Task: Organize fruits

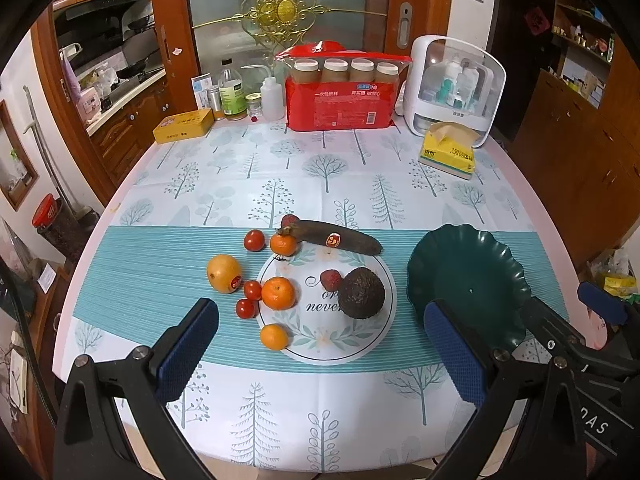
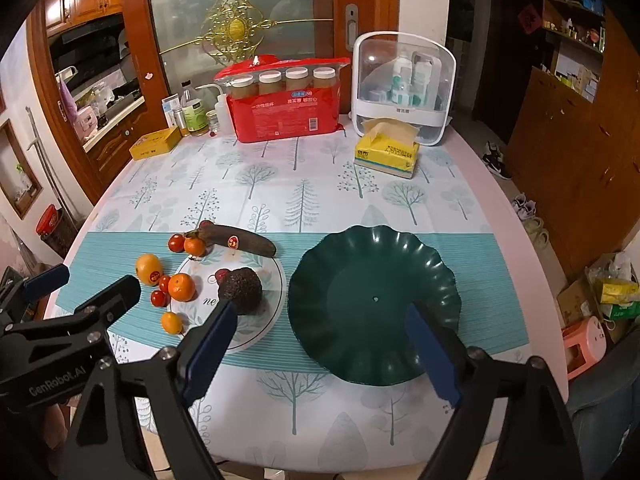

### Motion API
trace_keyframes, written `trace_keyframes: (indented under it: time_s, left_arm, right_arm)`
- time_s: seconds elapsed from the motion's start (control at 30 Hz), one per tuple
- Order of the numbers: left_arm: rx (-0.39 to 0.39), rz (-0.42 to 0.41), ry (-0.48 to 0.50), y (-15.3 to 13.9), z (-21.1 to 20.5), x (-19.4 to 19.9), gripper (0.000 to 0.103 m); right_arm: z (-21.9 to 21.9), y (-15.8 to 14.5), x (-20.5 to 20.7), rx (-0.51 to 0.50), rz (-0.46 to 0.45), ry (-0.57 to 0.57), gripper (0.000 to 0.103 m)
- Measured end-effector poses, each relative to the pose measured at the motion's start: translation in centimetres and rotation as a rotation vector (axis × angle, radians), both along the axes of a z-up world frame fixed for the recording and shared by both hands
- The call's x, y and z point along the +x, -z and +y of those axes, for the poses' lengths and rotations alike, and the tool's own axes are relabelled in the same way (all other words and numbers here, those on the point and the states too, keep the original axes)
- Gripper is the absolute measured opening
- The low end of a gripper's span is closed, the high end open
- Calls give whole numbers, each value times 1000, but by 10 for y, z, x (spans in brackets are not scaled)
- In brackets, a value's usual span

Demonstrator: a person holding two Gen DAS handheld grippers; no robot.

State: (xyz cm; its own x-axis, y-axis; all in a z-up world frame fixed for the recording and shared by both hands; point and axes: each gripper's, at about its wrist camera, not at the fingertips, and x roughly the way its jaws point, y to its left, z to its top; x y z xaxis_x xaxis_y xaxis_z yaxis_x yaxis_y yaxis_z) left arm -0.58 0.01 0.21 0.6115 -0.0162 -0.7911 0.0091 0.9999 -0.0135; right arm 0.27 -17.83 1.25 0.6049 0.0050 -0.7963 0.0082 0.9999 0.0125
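Flanking avocado [image 1: 362, 294] and plate [image 1: 468, 276], both tools hang released, empty.

Even indoor light from overhead, soft shadows, sharp centre, heavy fisheye bending with dark corners

Dark green scalloped plate [image 2: 372, 304], plain. Left of the plate: dark brown avocado [image 1: 362, 293]; blackened banana [image 1: 338, 237] with red-and-yellow sticker; orange tangerines [image 1: 278, 293]; red tomatoes [image 1: 254, 240]; yellow-orange orange [image 1: 224, 273] with red sticker. Tablecloth [image 1: 280, 168]: white with pale teal trees; beneath the plate, a teal striped band. Gripper pads [image 1: 188, 350]: blue.
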Motion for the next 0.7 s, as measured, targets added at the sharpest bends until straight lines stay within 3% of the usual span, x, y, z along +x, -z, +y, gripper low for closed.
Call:
trace_keyframes:
  time_s: [0.7]
  left_arm:
    - [18, 11, 12, 1, -4, 3, 102]
  right_arm:
    - [-2, 9, 5, -3, 34, 15, 85]
